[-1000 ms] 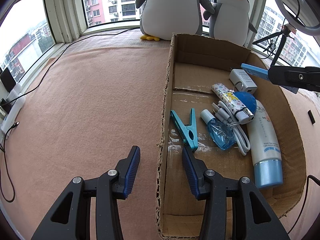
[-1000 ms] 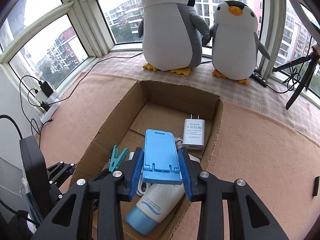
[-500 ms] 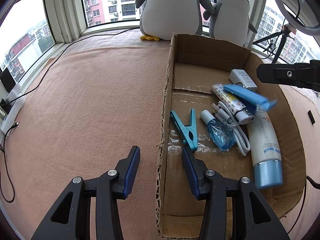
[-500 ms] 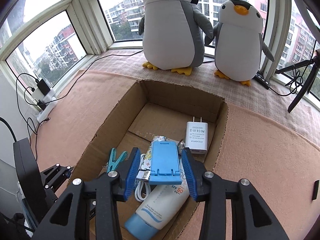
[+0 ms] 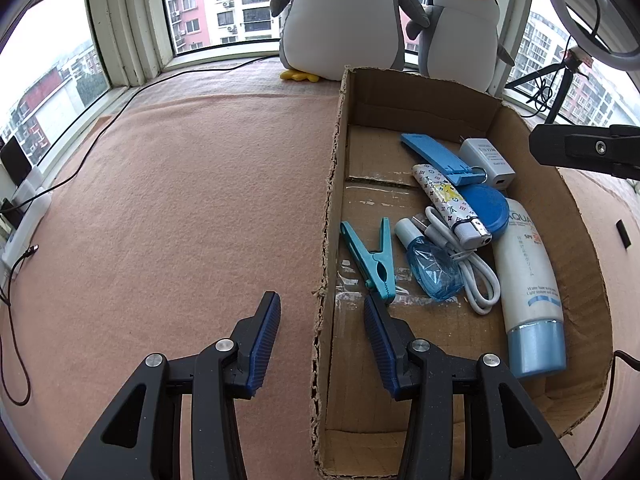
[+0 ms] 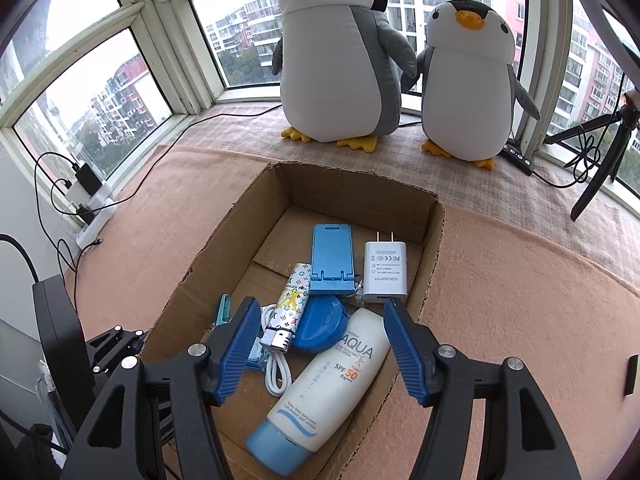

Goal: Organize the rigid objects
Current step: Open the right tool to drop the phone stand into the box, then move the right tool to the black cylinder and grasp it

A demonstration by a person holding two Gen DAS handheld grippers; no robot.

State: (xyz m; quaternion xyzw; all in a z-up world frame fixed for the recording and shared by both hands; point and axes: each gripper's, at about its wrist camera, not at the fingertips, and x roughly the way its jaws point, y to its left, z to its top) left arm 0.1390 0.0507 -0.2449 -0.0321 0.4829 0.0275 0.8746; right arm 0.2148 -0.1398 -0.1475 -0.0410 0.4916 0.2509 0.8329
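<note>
A cardboard box [image 5: 576, 216] [image 6: 224, 264] lies on the pink mat. Inside it rest a blue phone stand [image 5: 440, 156] [image 6: 331, 260], a white charger [image 5: 486, 158] [image 6: 385, 272], a patterned lighter [image 5: 448, 204] [image 6: 289, 308], a round blue case [image 5: 486, 210] [image 6: 320, 328], a sunscreen tube [image 5: 528, 280] [image 6: 328, 392], a white cable [image 5: 476, 272] [image 6: 276, 376], a small blue bottle [image 5: 430, 266] and a teal clothespin [image 5: 372, 258] [image 6: 223, 310]. My left gripper [image 5: 320, 312] is open, straddling the box's left wall. My right gripper [image 6: 320, 320] hangs open and empty above the box.
Two plush penguins [image 5: 344, 16] [image 6: 468, 88] stand on the sill behind the box. Black cables [image 5: 80, 160] run along the mat's left edge. A tripod [image 6: 600, 160] stands at the right. Open pink mat [image 5: 180, 200] lies left of the box.
My right gripper opened and let go of the blue phone stand, which dropped into the box beside the charger. That gripper then rose and pulled back. My left gripper stayed put.
</note>
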